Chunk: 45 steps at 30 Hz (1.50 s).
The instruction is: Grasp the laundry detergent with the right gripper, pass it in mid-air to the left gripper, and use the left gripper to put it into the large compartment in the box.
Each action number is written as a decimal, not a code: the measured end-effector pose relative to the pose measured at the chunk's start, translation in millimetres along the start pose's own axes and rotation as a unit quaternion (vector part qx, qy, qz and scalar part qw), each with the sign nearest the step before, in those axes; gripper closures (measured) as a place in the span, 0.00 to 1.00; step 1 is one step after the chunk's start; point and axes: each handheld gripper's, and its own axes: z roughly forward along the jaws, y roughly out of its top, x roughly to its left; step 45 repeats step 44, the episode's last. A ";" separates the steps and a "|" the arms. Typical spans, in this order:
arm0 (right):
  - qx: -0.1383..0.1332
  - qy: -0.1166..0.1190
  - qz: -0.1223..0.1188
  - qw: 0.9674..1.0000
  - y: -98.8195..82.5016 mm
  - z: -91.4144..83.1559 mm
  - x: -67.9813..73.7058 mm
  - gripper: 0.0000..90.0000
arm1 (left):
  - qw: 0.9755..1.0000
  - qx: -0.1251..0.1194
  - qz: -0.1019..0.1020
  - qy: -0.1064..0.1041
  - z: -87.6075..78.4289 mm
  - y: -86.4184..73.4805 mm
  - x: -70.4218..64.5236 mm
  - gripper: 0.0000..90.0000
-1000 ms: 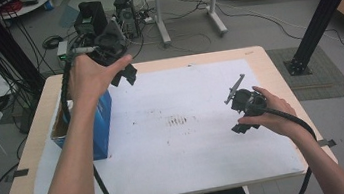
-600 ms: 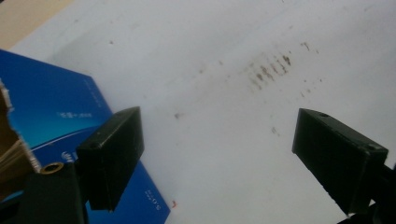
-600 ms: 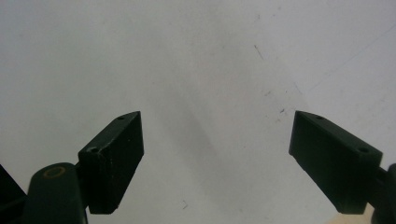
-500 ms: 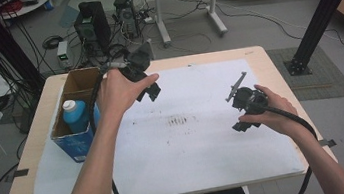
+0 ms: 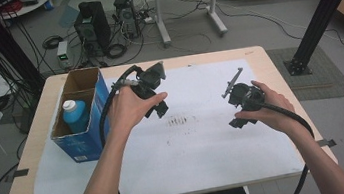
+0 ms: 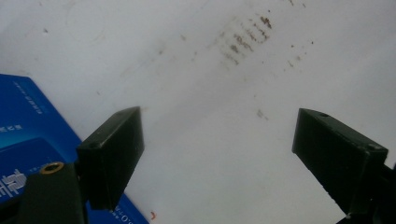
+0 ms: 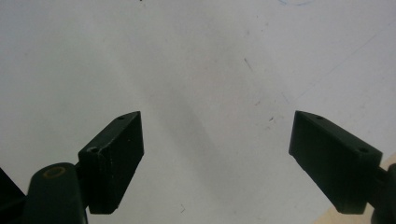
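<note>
Bottle (image 5: 75, 114), blue with white cap, likely light and rigid, stands boxed left of the spread, empty left gripper (image 5: 151, 92); grip its neck.

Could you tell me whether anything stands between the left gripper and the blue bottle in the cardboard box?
Only the box's own wall. The bottle stands inside the blue box, open at the top; the left gripper, jaws open and empty, is over the white sheet beside it.
</note>
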 end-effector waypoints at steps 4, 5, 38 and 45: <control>-0.002 -0.003 -0.001 1.000 3.0 -3.1 -0.7 0.20 | 1.000 0.006 0.004 -0.002 7.3 -3.0 -0.8 0.19; -0.002 -0.003 -0.001 1.000 3.2 -3.7 -0.8 0.20 | 1.000 0.007 0.006 -0.004 8.5 -3.5 -1.2 0.19; 0.006 -0.003 -0.001 1.000 3.9 -2.4 0.6 0.20 | 1.000 0.005 0.009 -0.009 14.3 -9.1 -5.5 0.19; 0.012 -0.002 -0.003 1.000 4.2 -2.3 1.1 0.20 | 1.000 -0.003 0.008 -0.013 10.8 -11.2 -3.8 0.19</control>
